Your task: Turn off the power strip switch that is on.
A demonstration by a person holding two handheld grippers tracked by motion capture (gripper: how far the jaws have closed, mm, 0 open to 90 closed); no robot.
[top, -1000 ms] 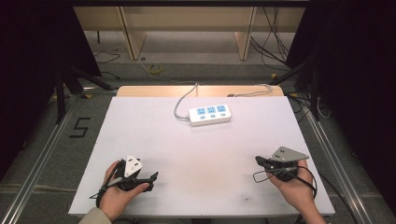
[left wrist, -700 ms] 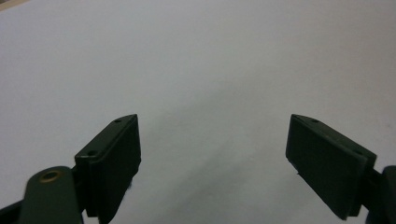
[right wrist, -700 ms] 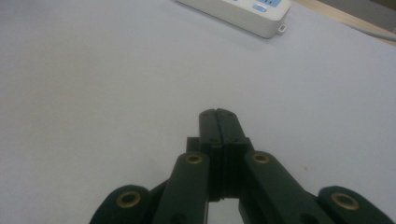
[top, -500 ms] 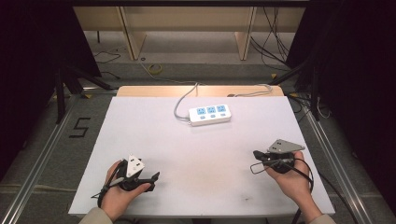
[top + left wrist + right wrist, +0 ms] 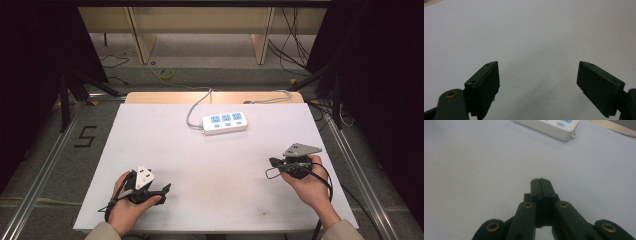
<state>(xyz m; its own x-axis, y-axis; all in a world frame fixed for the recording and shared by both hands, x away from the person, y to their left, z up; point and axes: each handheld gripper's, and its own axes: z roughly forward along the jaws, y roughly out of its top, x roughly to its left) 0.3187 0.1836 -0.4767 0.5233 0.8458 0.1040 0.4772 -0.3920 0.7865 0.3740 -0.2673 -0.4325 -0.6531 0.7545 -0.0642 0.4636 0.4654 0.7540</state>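
I took the strip (image 5: 225,123) as my landmark; everything else I placed off it. It lay on the white table (image 5: 150,145) near the far edge, roughly mid-width, long axis running across the table w/ its right end tipped slightly farther away. Its grey cord left from the left end and curled back over the far edge.

R gripper (image 5: 272,162) sat nearer me than the strip and off to its right, well apart, pointing left and a bit toward it. In the right gripper view the jaws were pressed flat together, nothing between them, and the strip's near corner (image 5: 554,127) showed ahead and slightly right of the tips (image 5: 540,181). So for that hand the strip lay ahead, across bare table.

L gripper (image 5: 165,189) sat on the strip's left and closer to me still, also well apart. Its jaws stood wide, empty; left gripper view gave me bare table between the pads (image 5: 486,82).

My read: R was the nearer hand, but not by much. It'd meet the strip's long side near its right end, so I'd have to spread the jaws first, and only the short axis looked graspable.
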